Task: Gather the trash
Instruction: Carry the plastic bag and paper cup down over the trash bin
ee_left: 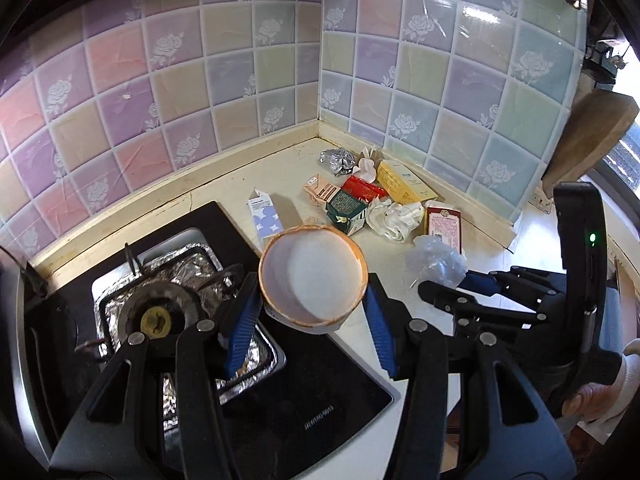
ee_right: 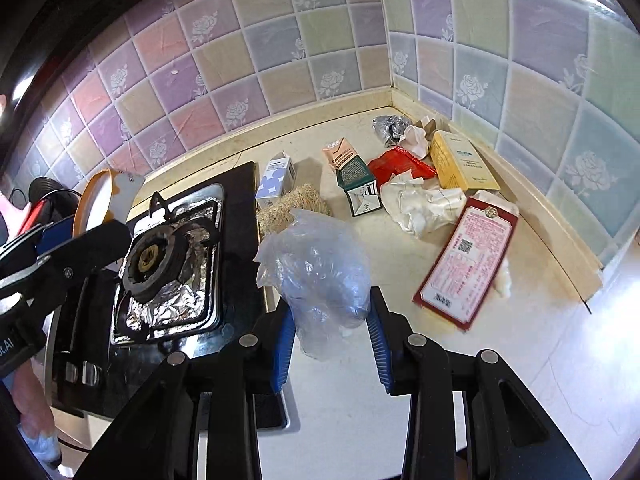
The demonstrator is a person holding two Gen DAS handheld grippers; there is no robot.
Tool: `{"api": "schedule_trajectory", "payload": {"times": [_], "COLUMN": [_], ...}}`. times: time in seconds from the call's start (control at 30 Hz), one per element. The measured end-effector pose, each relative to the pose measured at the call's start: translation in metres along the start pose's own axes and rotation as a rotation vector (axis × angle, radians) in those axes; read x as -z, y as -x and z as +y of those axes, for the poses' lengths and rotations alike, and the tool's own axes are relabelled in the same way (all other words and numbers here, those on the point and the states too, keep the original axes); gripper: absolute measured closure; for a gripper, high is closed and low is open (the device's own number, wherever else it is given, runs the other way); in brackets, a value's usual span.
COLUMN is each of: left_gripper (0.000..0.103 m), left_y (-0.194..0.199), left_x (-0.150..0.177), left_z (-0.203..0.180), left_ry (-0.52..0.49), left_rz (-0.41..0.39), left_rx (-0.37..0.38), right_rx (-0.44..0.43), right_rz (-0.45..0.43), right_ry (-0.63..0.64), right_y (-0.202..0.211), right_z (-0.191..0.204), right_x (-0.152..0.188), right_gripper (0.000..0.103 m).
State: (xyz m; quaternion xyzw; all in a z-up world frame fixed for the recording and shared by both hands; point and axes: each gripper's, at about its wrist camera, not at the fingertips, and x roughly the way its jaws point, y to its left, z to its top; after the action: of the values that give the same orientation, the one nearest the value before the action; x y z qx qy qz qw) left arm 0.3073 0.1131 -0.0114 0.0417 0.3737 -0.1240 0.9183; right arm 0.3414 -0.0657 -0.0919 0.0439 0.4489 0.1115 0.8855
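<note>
Trash (ee_right: 404,184) lies scattered on the cream counter (ee_right: 520,360) toward the tiled corner: a blue-dotted carton (ee_right: 276,180), a green box (ee_right: 358,188), a red wrapper (ee_right: 400,166), a yellow box (ee_right: 460,162), crumpled white paper (ee_right: 420,204), a pink-and-red box (ee_right: 468,256) and crushed foil (ee_right: 390,126). The left gripper (ee_left: 312,312) is clamped on an orange-rimmed paper bowl (ee_left: 312,276), held above the stove's (ee_left: 160,312) edge. The right gripper (ee_right: 332,340) pinches a crumpled clear plastic bag (ee_right: 320,272) between its 2 blue pads (ee_right: 378,344), just beside the stove.
</note>
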Motion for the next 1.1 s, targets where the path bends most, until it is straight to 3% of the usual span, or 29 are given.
{"api": "schedule_trajectory", "payload": {"times": [0.3,0.67,0.87,1.1], "left_gripper": [0.055,0.055,0.055,0.055], "left_y": [0.057,0.119,0.128,0.102], "left_x": [0.052,0.136,0.199,0.262], "left_z": [-0.039,-0.125,-0.164,-0.184], "left_ry": [0.022,0.076,0.126,0.145], "left_rz": [-0.019,-0.006,0.058,0.192], "left_rx": [-0.025,-0.048,-0.052,-0.043], "right_rx": [-0.021,-0.043,-0.081,-0.094], "right_rz": [-0.072,-0.087,-0.028,0.100], "right_ry": [0.020,0.051,0.113,0.097], "right_y": [0.070,0.157,0.179,0.170], "right_z": [0.004,-0.026,-0.032,-0.047], "right_x": [0.053,0.165,0.247,0.325], "right_gripper": [0.069,0.069,0.069,0.069]}}
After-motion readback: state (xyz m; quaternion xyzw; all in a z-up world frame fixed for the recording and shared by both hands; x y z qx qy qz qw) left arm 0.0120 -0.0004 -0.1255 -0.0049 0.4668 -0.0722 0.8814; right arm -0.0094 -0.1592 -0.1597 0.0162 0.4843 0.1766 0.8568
